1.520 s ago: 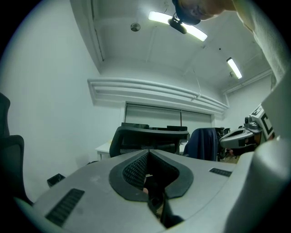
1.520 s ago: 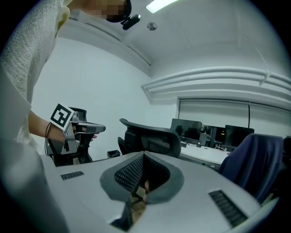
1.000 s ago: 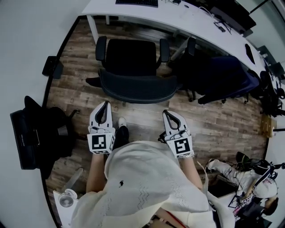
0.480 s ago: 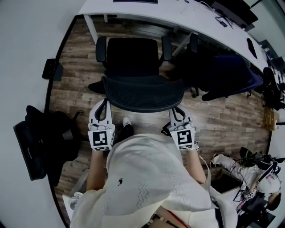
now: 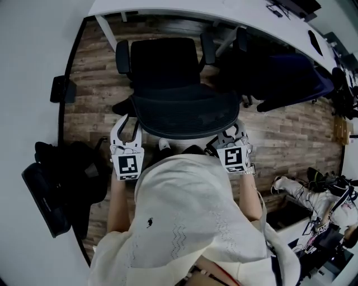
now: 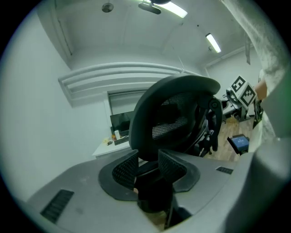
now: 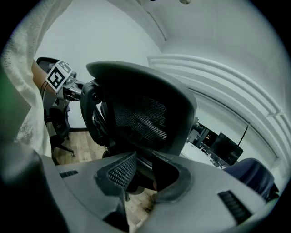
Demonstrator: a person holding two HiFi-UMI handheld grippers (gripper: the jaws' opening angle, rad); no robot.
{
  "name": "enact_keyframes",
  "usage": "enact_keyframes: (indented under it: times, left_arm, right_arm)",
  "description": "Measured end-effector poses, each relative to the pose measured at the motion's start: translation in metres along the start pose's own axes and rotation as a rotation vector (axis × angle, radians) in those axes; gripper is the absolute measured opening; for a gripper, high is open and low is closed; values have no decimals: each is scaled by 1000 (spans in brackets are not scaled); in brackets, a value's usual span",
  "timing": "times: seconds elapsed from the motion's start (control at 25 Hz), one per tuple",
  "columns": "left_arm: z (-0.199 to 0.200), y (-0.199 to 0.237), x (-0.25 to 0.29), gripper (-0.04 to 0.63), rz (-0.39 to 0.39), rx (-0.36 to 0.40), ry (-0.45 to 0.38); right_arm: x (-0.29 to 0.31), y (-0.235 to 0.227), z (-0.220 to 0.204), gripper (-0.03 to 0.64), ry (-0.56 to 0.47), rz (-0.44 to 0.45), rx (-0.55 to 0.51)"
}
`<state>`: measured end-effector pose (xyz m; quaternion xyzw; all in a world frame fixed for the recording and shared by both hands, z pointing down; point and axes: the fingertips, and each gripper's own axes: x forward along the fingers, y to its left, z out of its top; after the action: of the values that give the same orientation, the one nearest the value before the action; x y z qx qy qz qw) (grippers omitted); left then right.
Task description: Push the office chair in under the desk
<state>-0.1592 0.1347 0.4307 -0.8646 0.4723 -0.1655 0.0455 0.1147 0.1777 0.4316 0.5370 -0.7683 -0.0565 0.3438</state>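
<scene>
Head view: left tongs (image 5: 127, 120) part-open, just widening, backrest (image 5: 184, 114) rim between, unpinched; right tongs (image 5: 234, 132) apart at other rim. Risk: lopsided shove swivelling chair (image 5: 165, 61), armrest (image 5: 122, 56) jamming against worktop (image 5: 168, 11).

Chair base: the wheels and stem of the chair (image 5: 165, 61) lie out of sight beneath it in the head view.
Surface: only a front strip of the surface (image 5: 246, 15) shows, and the top edge cuts off the rest.
Right gripper: the tips of the right gripper (image 7: 136, 166) vanish under the backrest (image 5: 184, 114) in the head view. In the right gripper view its jaws stand apart around the dark rim, and contact is unclear.
Left gripper: the jaws of the left gripper (image 6: 149, 164) have just been opening, with the dark lower backrest between them. Whether the pads touch it cannot be told.
Clutter: small things (image 6: 113, 135) beside the monitor (image 6: 122, 123) are too small to tell.
Seated person: the person (image 5: 316, 195) is cut off at the right edge.
Black heap: the black heap (image 5: 67, 173) by the wall is too dark to identify.
</scene>
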Motion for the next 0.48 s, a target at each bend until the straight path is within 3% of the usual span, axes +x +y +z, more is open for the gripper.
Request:
enact_keyframes:
  times: [0.16,0.48]
  left_arm:
    - [-19,1,6,164,-30,117,59]
    - [-26,2,7,189,-79,170,68]
  right_arm:
    - [6,1,-8,156,27,-7,-74]
    - [21,-14,-29,186,118,-1,-221]
